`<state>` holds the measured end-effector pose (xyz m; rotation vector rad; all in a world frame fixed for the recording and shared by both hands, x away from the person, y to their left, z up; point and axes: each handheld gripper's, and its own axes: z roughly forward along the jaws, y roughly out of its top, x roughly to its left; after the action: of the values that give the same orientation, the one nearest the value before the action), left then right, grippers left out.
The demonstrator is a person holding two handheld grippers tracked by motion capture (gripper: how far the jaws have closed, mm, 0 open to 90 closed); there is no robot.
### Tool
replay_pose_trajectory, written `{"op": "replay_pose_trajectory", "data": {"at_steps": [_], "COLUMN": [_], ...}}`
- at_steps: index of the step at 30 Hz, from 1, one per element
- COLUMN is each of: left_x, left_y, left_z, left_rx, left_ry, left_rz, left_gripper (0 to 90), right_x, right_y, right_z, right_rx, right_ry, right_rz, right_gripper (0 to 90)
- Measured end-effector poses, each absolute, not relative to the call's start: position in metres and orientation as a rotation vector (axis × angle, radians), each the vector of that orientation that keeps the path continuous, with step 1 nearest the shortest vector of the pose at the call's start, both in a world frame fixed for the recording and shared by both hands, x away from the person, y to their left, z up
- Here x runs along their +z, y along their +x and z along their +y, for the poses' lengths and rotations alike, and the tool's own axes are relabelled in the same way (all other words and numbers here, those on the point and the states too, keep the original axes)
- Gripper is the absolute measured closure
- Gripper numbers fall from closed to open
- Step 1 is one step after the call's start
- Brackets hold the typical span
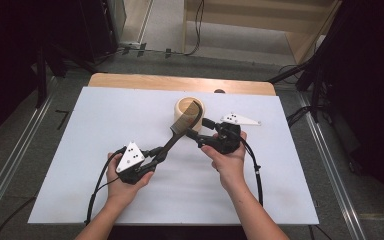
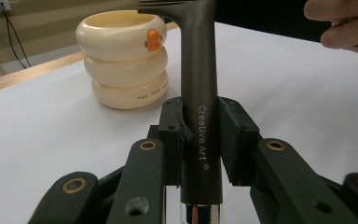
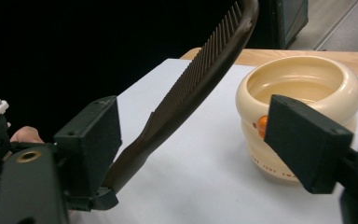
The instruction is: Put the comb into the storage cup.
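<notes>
Left gripper [image 1: 152,159]: nearest the person, held in the left hand [image 1: 122,182] over the white table [image 1: 180,200]; its jaws are clamped tight on the comb's handle, one pad [image 2: 171,135] pressed on each side, seen plainly in the left gripper view.
Comb [image 1: 182,130]: dark brown, long-handled, with the words "Creative Art" on the handle; it slants up from the left gripper toward the cup, teeth end raised over the cup's rim.
Right gripper [image 1: 200,132]: held in the right hand [image 1: 227,155], just right of the comb's middle; its jaws stand wide apart and grasp nothing. In the right gripper view the comb handle passes close by the left pad [image 3: 91,144]; I cannot tell whether they touch.
Cup [image 1: 190,112]: cream, ribbed like three stacked rings, with a small orange mark on its side; it stands upright on the table beyond both grippers, near the far edge.
Table edge [image 1: 180,82]: a strip of bare wood behind the white top.
</notes>
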<state>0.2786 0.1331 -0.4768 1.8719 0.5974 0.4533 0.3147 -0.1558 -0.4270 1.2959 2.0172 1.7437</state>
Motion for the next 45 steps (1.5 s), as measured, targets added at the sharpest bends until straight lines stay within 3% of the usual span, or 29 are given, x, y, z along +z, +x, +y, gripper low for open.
{"op": "replay_pose_trajectory", "data": {"at_steps": [19, 45], "left_x": [-0.478, -0.481], "left_y": [0.274, 0.273], "left_z": [0.124, 0.122], "left_rx": [0.465, 0.474], "left_ry": [1.878, 1.873], "left_rz": [0.575, 0.576], "left_gripper": [72.5, 72.4], "right_x": [-0.435, -0.443], "right_y": [0.317, 0.321], "right_z": [-0.136, -0.128], "right_rx": [1.860, 1.987], "right_ry": [1.402, 1.554], "right_rz": [1.972, 1.941], "right_gripper": [55.5, 79.7]}}
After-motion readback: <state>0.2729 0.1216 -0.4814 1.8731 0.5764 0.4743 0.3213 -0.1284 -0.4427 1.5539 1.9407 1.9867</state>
